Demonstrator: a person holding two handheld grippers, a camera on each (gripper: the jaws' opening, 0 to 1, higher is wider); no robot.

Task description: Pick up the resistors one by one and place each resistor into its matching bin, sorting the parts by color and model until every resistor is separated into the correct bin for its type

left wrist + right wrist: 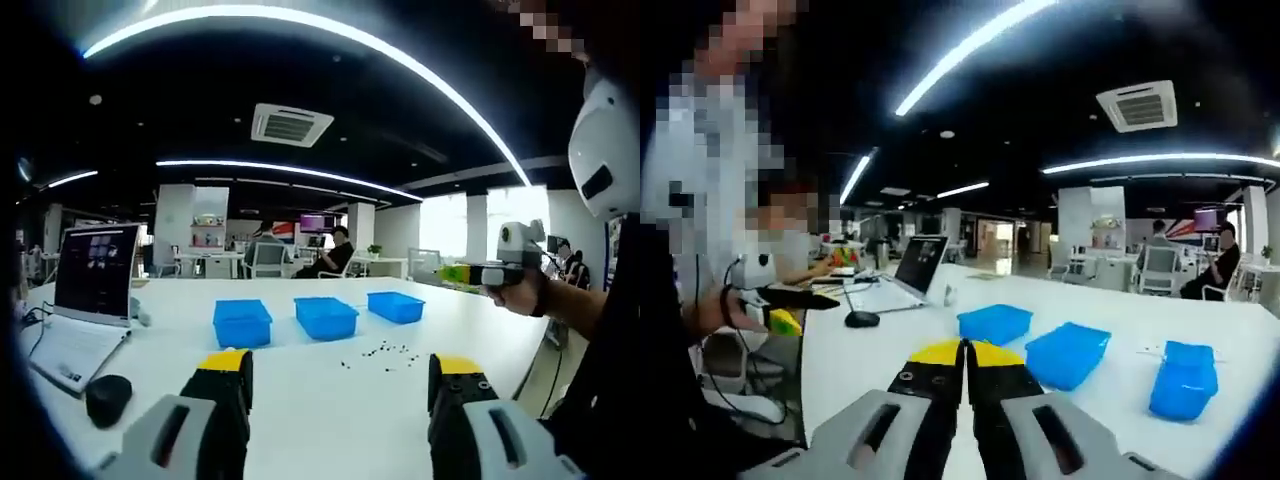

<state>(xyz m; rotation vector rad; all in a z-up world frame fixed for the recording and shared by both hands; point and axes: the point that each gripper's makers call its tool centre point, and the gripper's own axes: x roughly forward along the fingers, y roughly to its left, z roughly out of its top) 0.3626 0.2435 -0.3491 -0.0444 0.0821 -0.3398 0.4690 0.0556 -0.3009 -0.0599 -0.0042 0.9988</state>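
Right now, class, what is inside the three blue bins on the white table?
In the left gripper view, the three blue bins stand in a row; their walls hide the insides. The small dark resistors lie scattered on the white table before them.

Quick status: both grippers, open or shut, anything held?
Left gripper: open, jaws wide apart, holding nothing, above the white table.
Right gripper: shut, yellow tips pressed together, nothing visible between them.

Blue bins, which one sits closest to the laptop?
The bin at the row's laptop end, leftmost in the left gripper view; the other two sit farther right.
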